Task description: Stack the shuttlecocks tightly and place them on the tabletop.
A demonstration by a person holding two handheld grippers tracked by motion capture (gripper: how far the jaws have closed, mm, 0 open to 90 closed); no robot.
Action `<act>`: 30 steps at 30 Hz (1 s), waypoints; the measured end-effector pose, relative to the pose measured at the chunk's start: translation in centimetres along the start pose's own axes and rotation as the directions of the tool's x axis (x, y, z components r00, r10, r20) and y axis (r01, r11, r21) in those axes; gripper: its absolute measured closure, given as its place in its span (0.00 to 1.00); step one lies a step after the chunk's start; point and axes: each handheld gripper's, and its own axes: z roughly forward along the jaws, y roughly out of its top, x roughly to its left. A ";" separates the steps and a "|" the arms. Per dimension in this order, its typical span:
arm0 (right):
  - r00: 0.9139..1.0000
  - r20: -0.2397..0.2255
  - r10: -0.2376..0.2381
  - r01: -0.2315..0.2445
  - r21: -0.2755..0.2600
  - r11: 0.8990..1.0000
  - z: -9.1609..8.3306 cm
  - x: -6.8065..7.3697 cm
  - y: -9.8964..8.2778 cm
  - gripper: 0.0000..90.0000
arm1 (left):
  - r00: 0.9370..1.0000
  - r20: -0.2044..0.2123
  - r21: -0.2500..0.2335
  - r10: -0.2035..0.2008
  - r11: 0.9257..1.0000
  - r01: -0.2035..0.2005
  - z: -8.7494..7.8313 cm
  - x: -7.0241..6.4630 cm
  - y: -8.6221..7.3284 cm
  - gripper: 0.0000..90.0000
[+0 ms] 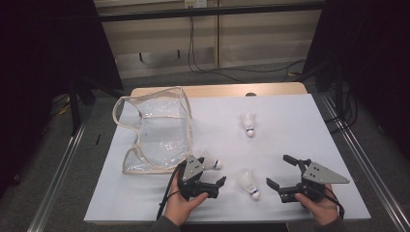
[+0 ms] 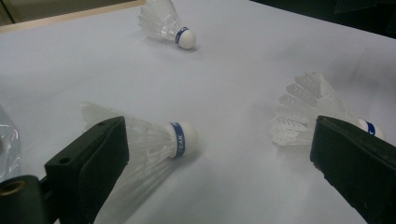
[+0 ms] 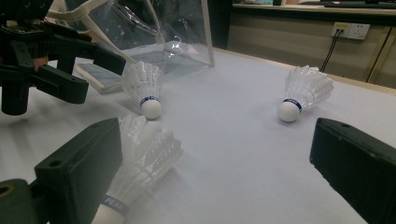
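Three white shuttlecocks with blue bands lie on the white table. The far shuttlecock (image 1: 248,123) (image 2: 166,25) (image 3: 303,91) rests alone mid-table. A second shuttlecock (image 1: 211,160) (image 2: 159,140) (image 3: 144,88) lies beside the clear bag (image 1: 154,130) (image 3: 154,28), just ahead of one jaw of my left gripper (image 1: 216,171) (image 2: 219,163) (image 3: 93,74), which is open and holds nothing. The near shuttlecock (image 1: 248,183) (image 2: 303,107) (image 3: 144,154) lies between the two grippers, close to one jaw of my right gripper (image 1: 279,171) (image 3: 219,168), also open and holding nothing.
The clear bag with beige trim stands on the table's left half, its mouth facing right. The white table cover (image 1: 290,125) has bare room at right and centre. A wooden edge (image 1: 217,90) borders the far side; cables lie on the floor beyond.
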 end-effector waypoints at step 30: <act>1.000 -0.004 0.000 0.000 -0.003 1.000 0.0 0.0 0.0 0.02 | 0.996 -0.092 -0.029 0.017 0.999 -0.019 0.0 0.7 0.6 0.11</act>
